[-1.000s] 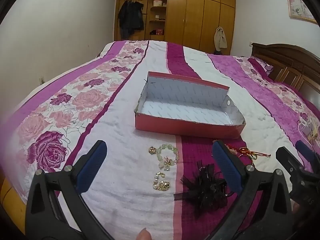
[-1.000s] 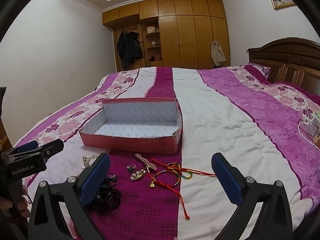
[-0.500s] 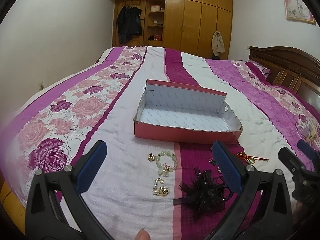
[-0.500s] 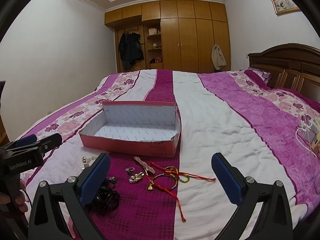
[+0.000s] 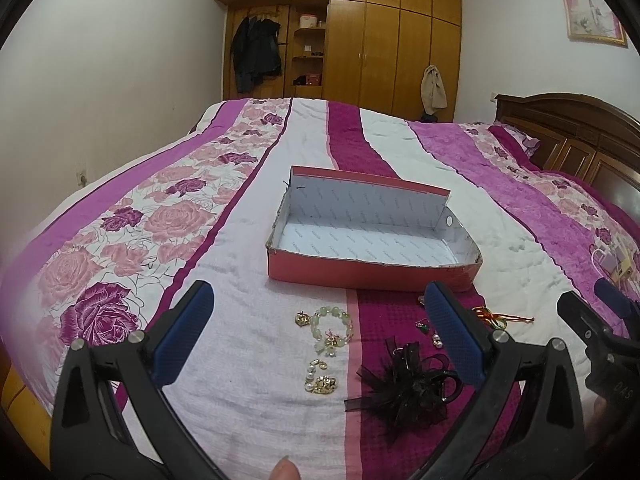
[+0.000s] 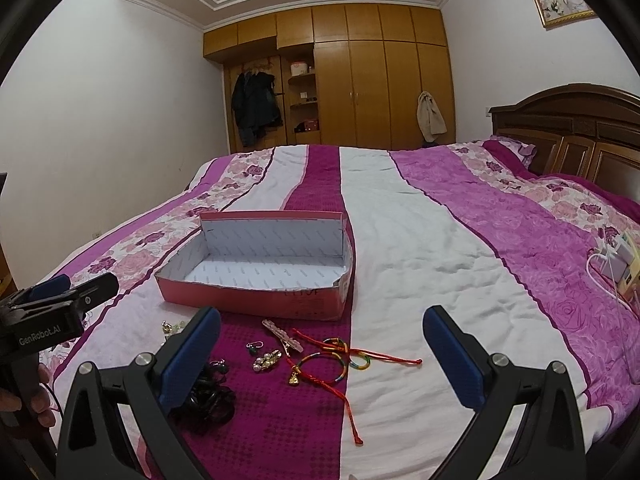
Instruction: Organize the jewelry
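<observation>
A bed (image 5: 248, 248) with a pink and white striped quilt is carrying everything. A red box (image 5: 374, 232) with a white inside is lying open on it, nothing showing within. The left claw (image 5: 320, 338) is hanging released above the near edge, and the right claw (image 6: 322, 354) is likewise spread wide, grasping nothing. Between the box and the claws the jewelry is lying loose: a black hair bow (image 5: 406, 386), red cord bracelets (image 6: 332, 360) tangled together, a green bead bracelet (image 5: 332, 326), a hair clip (image 6: 280, 334), and pearl earrings (image 6: 266, 360) just beside the cords.
</observation>
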